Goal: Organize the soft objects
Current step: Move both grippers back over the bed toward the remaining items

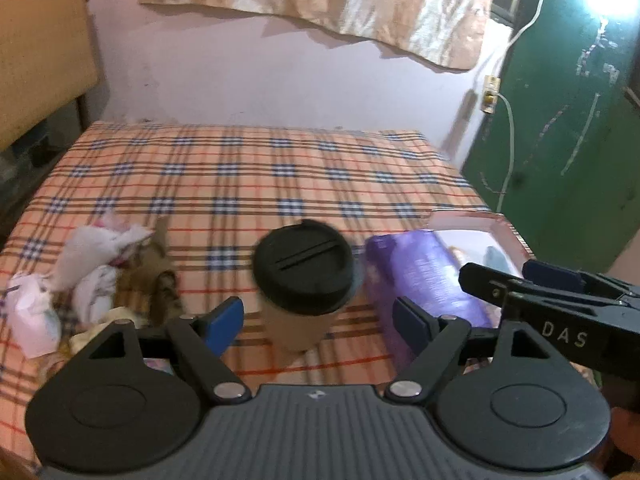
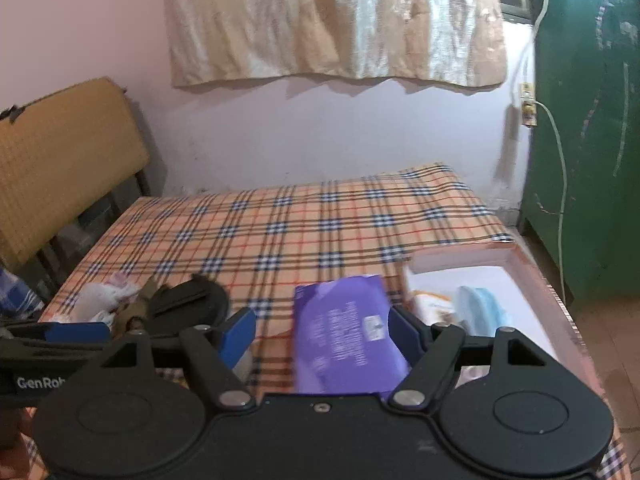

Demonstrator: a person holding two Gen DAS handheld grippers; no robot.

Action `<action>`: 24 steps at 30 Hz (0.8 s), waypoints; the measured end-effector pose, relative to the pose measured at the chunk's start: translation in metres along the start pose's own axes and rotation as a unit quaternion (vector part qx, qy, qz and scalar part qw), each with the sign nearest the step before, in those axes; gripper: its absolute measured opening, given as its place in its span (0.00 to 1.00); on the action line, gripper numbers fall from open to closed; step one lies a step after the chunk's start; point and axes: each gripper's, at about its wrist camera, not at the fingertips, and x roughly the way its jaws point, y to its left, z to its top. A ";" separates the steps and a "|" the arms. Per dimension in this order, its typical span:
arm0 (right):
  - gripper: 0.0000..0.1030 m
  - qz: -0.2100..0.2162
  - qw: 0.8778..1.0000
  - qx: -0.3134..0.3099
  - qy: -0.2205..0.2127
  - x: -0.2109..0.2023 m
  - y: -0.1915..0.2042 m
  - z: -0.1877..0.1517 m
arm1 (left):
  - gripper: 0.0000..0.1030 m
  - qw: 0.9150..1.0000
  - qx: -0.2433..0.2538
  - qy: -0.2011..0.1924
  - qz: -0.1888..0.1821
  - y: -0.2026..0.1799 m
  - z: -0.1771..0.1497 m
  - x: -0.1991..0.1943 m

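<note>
On the orange plaid bedsheet (image 1: 248,168) sits a tan paper cup with a black lid (image 1: 303,276), so I'm using that as the reference. Left of it is a messy pile of white and brown soft cloth bits (image 1: 108,272). Right of it lies a purple plastic packet (image 1: 420,280), then a pink open box (image 2: 532,276) with a light blue soft thing (image 2: 482,308) inside. Left gripper (image 1: 318,322) has its jaws apart around nothing, and right gripper (image 2: 322,336) is spread wide above the packet, not pinching it.
</note>
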 end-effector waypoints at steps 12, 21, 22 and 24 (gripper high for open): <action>0.84 0.037 0.999 -0.036 0.009 0.010 0.063 -0.003 | 0.81 0.999 -0.041 -0.010 0.020 0.055 -0.009 -0.023; 0.84 0.080 0.995 -0.054 0.009 0.012 0.113 -0.014 | 0.81 0.997 -0.072 -0.021 0.031 0.102 -0.021 -0.047; 0.84 0.087 0.995 -0.055 0.009 0.012 0.119 -0.015 | 0.82 0.997 -0.073 -0.022 0.034 0.107 -0.023 -0.050; 0.84 0.096 0.993 -0.063 0.010 0.014 0.133 -0.018 | 0.82 0.996 -0.073 -0.023 0.042 0.116 -0.027 -0.055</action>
